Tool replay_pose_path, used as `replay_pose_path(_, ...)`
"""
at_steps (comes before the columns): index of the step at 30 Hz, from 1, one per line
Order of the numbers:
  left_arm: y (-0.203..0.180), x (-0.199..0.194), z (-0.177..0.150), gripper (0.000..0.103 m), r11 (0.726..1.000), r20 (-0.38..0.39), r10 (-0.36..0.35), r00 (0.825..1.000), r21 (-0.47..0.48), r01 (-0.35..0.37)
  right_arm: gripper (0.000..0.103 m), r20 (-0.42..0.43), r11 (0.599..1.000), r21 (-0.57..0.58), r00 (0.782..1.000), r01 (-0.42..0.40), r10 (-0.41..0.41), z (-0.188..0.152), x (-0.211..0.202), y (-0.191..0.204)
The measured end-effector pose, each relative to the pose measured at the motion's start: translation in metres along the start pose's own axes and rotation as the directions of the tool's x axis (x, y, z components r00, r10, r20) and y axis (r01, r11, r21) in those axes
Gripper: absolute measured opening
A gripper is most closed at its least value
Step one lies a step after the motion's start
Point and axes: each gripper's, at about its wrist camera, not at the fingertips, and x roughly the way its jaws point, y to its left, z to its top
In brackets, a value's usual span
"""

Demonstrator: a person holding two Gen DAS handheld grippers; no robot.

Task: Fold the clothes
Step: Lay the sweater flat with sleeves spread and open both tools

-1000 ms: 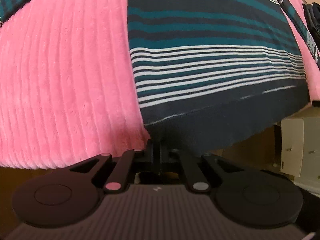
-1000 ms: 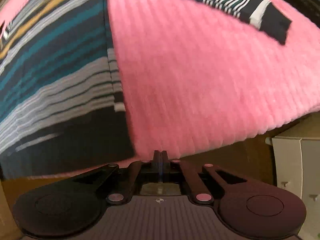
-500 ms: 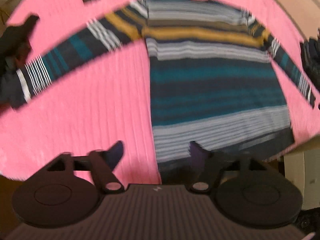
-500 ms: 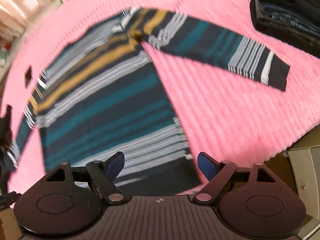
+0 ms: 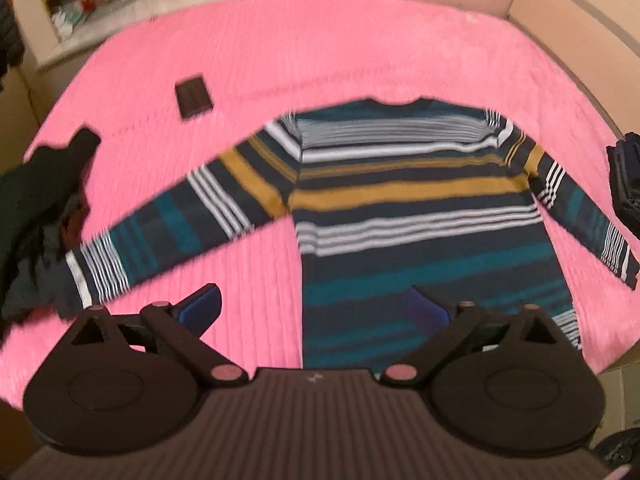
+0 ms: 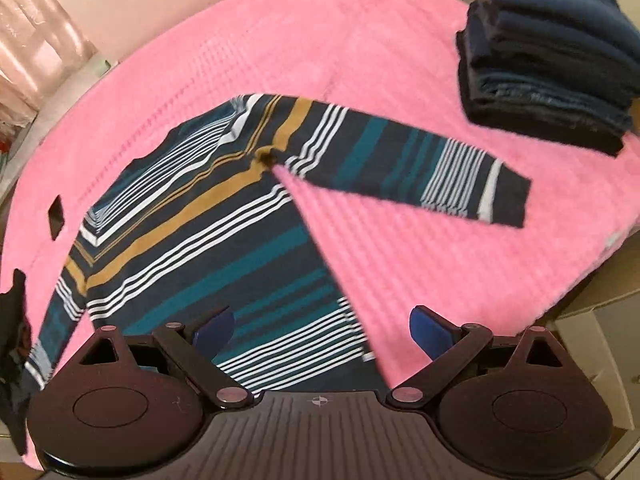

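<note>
So far the striped sweater [image 5: 416, 216] lies flat on the pink bedspread [image 5: 320, 52], sleeves out, no fold yet; L gripper [image 5: 316, 308] & R gripper [image 6: 322, 328] hover empty above its hem, jaws opening wide; a folded stack [image 6: 548, 64] sits nearby.

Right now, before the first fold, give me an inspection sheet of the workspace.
Surface: pink ribbed blanket covering the bed.
Job's things: striped sweater laid flat, both sleeves spread out, unfolded.
Clutter: folded dark stack by the sweater's right sleeve; dark clothes heap at the left sleeve's cuff; small dark flat item.
Grippers: left hand-held gripper and right hand-held gripper opening, nothing between the jaws.
Cables: nothing seen.
Surroundings: beige walls; pale cabinet beside the bed.
</note>
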Motion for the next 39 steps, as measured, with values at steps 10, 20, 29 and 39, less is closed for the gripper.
replay_pose_path(10, -0.007, 0.004, -0.002, 0.097, 0.997, -0.024, -0.025, 0.999, -0.073, 0.023, 0.097, -0.029, 1.000, 0.015, 0.999, 0.025, -0.025, -0.008, -0.006, -0.019)
replay_pose_path(20, -0.011, 0.003, -0.012, 0.097, 0.997, -0.026, -0.033, 0.999, -0.068, 0.031, 0.097, -0.047, 0.999, -0.031, 0.999, 0.023, -0.024, -0.010, -0.005, -0.004)
replay_pose_path(29, -0.001, 0.005, -0.017, 0.097, 0.995, -0.034, -0.027, 0.999, -0.095, 0.024, 0.097, -0.060, 0.998, -0.047, 0.998, 0.032, -0.035, -0.013, -0.002, 0.002)
replay_pose_path(39, 0.002, 0.005, -0.018, 0.097, 0.995, -0.027, -0.037, 0.999, -0.092, 0.034, 0.097, -0.072, 0.998, -0.053, 0.997, 0.022, -0.026, -0.014, 0.001, 0.009)
